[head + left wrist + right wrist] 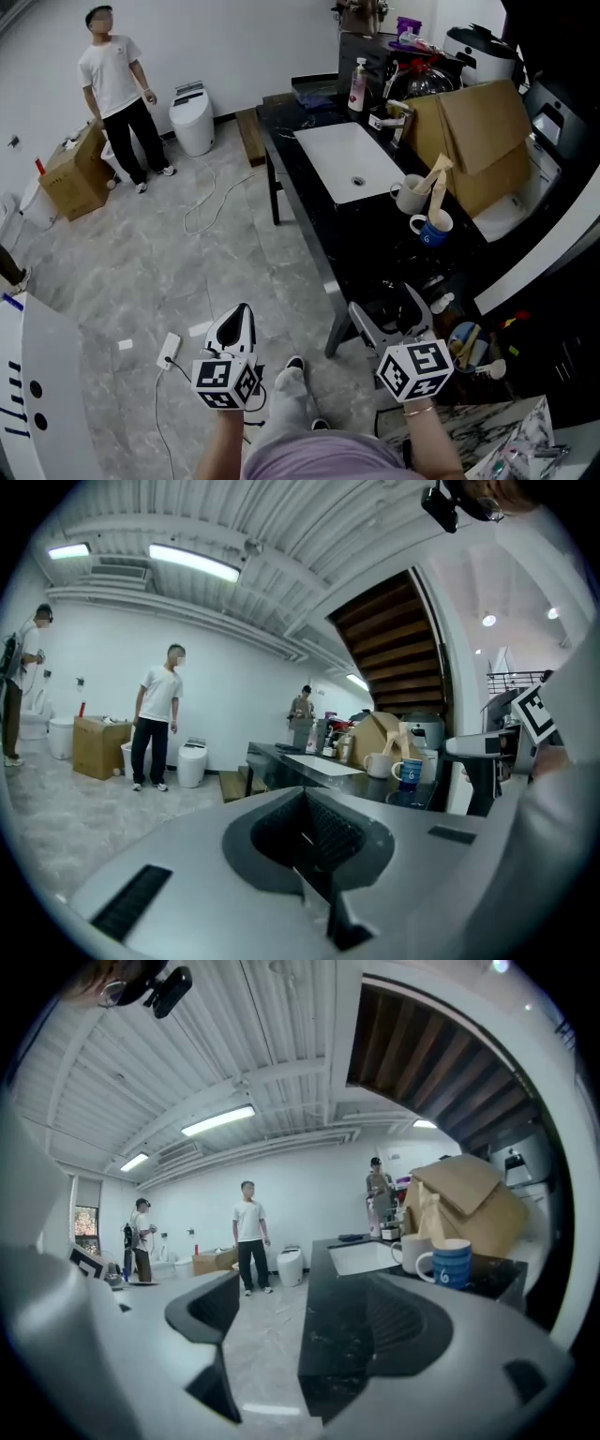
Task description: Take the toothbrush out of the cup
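A: "Since neither gripper has anything, how far along is the task?"

B: "Not begun. The toothbrush [437, 174], taken to be the pale stick, stands in the white cup [410, 194] right of centre in the head view. That cup is on the black counter [309, 178], just beside the blue cup [432, 228]."

A: "Jaws?"

B: "On the right gripper [386, 309] they are spread wide with nothing between them. On the left gripper [240, 317] they are pressed together and empty. Both sit low in the frame, well apart from the cups."

A: "What's left?"

B: "Probably everything: reach, pinch the stick, lift it clear."
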